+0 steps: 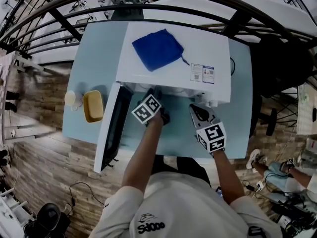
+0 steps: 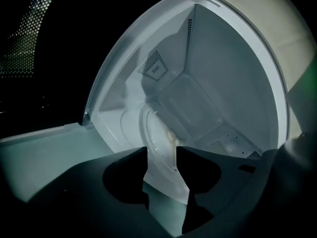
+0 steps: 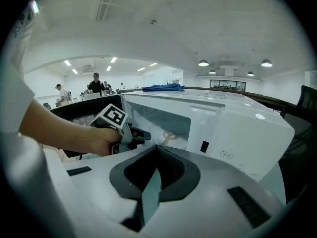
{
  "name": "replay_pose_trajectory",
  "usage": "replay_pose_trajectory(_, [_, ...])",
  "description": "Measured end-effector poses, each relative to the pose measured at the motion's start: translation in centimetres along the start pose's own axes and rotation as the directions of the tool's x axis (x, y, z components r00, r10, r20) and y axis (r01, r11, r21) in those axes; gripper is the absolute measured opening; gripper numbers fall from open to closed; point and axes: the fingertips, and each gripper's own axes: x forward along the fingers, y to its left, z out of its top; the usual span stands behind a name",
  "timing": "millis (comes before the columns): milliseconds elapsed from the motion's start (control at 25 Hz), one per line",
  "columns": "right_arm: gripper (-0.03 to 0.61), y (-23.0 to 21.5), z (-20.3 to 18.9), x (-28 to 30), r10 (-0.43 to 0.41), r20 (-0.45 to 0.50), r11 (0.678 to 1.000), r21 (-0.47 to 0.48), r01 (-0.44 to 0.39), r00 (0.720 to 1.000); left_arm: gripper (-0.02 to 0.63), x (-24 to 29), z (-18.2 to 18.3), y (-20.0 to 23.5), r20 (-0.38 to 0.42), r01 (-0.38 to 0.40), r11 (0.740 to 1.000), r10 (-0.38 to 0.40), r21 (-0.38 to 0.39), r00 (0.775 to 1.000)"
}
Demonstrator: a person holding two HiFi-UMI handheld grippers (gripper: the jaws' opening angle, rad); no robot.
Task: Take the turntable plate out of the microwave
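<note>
1. Turntable plate, a clear round glass disc (image 2: 159, 133), lies on the floor inside the white box-shaped microwave (image 1: 210, 53). The microwave's dark-windowed door (image 1: 113, 128) hangs open at its left side. The plate is not yet lifted.
2. The hand-held left gripper with dark jaws (image 2: 162, 150) reaches into the microwave's mouth with its jaws apart. The plate's near rim shows in the gap, but the pads do not press on it. If the jaws close before the rim sits deep between them, the smooth glass will probably slip out.
3. A grip at only 1 edge would leave the plate's weight hanging off the pads. The disc could then tilt, knock the microwave's cavity wall or sill, or drop and crack.
4. The pale-bodied right gripper with dark pads (image 3: 156, 155) hovers outside the microwave's front, on the control-panel side, with its jaws closed on nothing. Shut like that, it cannot steady the plate's free rim, so a second support would likely come late.
5. Drawing the plate out towards the microwave's left risks striking the open door.
6. The folded blue cloth (image 1: 158, 48) on top of the microwave may slide off if the body is jolted.
</note>
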Motion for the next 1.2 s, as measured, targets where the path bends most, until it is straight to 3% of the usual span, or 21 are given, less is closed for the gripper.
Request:
replay_pose_trajectory(160, [0.002,0.5,-0.2,0.2,0.005,0.007,1.0,0.002,-0.005,1.0,0.19,0.0,0.3,0.1,0.04,0.012,0.994,-0.008,-0.111,0.999])
replay_pose_trajectory(440, [0.002,0.7,-0.3,0.7,0.01,0.012,1.0,0.01,-0.01,1.0,0.165,0.2,0.5,0.8,0.072,0.026,0.956,-0.005,-0.293,0.997])
replay_pose_trajectory(640, [0.002,0.5,-0.6,0.9,0.004,0.004,1.0,0.028,-0.004,1.0,0.129,1.4,-0.4,-0.6,0.02,0.11,0.916,-0.11,-0.385,0.994])
replay_pose_trajectory(880, [0.002,0.2,-1.0,0.5,-0.006,-0.003,0.999,0.045,0.007,1.0,0.038,1.6,-1.1,-0.2,0.017,0.095,0.912,-0.096,-0.4,0.995])
replay_pose_trajectory(1200, [0.002,0.3,-2.8,2.0,-0.013,-0.037,0.982,0.186,0.019,0.999,0.035,0.7,-2.5,0.4,-0.037,0.12,0.894,-0.151,-0.433,0.988])
